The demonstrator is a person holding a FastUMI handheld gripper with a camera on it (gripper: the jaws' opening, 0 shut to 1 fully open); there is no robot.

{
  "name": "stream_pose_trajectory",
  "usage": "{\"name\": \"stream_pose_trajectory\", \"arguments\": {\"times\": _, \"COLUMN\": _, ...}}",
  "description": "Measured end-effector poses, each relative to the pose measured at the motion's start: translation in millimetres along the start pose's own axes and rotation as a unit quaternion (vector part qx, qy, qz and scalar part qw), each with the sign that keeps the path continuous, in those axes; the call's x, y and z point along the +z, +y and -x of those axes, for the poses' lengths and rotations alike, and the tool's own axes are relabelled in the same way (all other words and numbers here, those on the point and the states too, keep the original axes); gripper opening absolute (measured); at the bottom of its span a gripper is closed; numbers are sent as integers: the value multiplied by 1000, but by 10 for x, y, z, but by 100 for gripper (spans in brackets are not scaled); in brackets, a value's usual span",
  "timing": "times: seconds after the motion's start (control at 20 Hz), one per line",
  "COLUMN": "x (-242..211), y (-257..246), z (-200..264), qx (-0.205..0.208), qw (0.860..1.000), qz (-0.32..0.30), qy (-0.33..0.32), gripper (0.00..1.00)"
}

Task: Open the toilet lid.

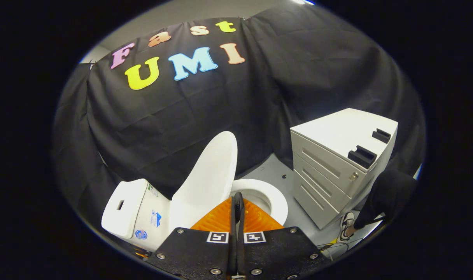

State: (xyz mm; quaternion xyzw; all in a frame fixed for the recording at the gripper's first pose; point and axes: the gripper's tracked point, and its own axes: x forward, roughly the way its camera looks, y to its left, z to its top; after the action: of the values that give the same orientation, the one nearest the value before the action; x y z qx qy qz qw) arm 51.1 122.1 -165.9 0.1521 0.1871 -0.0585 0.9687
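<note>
Lid (211,171) on the toilet stands raised, tilted back toward the tank (133,208), so the bowl (265,198) lies open beside it. I take the toilet as my landmark: the lid rises from its rear, the tank sits behind the lid against the black cloth wall (174,112), and the white rim of the bowl curves out in front. My gripper (237,202) hangs just above the near edge of the bowl, its two fingers pressed together with nothing between them; I see them clenched, tip against tip, beside the lower part of the lid but not touching it as far as I can tell. To the far side of the toilet, across a strip of grey floor (273,171), stands a white drawer cabinet (337,163) with two dark blocks (362,156) on its top. Past the cabinet, away from the toilet, a person's dark trouser leg (384,198) and a shoe (347,223) rest on the floor.
</note>
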Motion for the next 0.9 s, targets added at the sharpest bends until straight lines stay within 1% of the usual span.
{"name": "stream_pose_trajectory", "arguments": {"times": 0.35, "x": 183, "y": 390, "z": 192, "qx": 5, "qw": 999, "qz": 46, "qy": -21, "gripper": 0}}
{"name": "stream_pose_trajectory", "arguments": {"times": 0.5, "x": 245, "y": 551, "z": 273, "qx": 9, "qw": 996, "qz": 77, "qy": -32, "gripper": 0}}
{"name": "stream_pose_trajectory", "arguments": {"times": 0.9, "x": 387, "y": 1043, "z": 470, "qx": 36, "qw": 989, "qz": 131, "qy": -51, "gripper": 0}}
